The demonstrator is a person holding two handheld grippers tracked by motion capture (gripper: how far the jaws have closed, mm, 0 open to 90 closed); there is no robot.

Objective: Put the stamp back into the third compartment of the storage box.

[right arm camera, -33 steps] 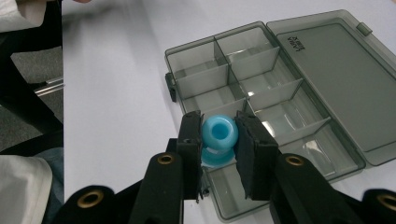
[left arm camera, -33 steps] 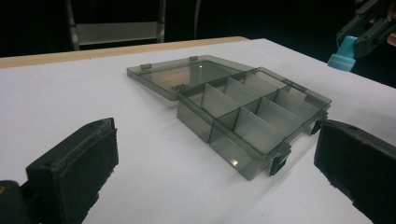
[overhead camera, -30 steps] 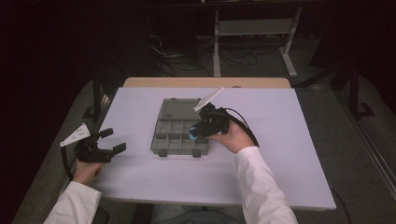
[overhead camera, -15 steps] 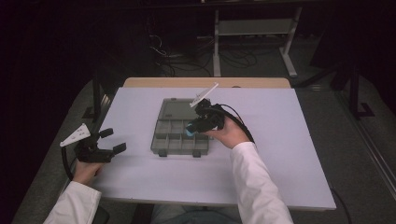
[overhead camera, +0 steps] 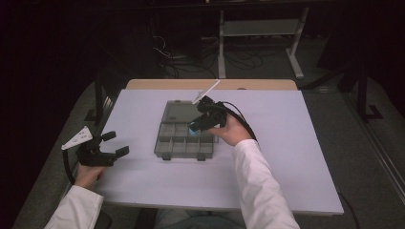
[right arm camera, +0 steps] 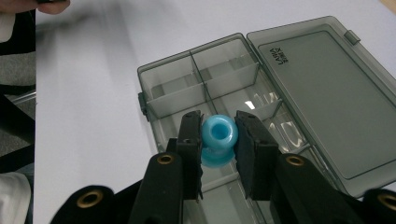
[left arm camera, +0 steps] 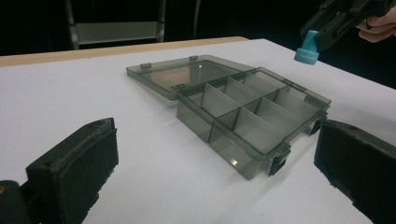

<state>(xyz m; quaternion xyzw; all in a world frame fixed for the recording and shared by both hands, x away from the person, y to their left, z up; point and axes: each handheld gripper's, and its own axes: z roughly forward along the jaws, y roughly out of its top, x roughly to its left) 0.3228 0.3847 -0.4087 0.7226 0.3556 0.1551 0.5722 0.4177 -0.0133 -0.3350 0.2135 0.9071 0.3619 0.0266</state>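
Note:
A smoky grey plastic organiser box (overhead camera: 184,140) (left arm camera: 252,121) (right arm camera: 224,79) lies open at the middle of the white table, its lid (overhead camera: 180,112) (right arm camera: 327,93) folded flat behind it and its compartments bare. My right gripper (overhead camera: 197,125) (right arm camera: 218,140) hovers over the box's right side, shut on a small light-blue spool-shaped piece (overhead camera: 194,130) (left arm camera: 307,49) (right arm camera: 217,140) held above the compartments. My left gripper (overhead camera: 117,144) (left arm camera: 210,158) rests open at the table's left edge, its jaws pointing toward the box with nothing between them.
The white table top (overhead camera: 286,157) has a wooden strip (overhead camera: 210,84) along its far edge. Dark floor, cables and a metal stand (overhead camera: 258,33) lie beyond it. The person's white sleeves (overhead camera: 260,191) come in from the bottom.
My right gripper has shifted a little to the left over the box with the blue piece still in it. The left gripper has stayed put.

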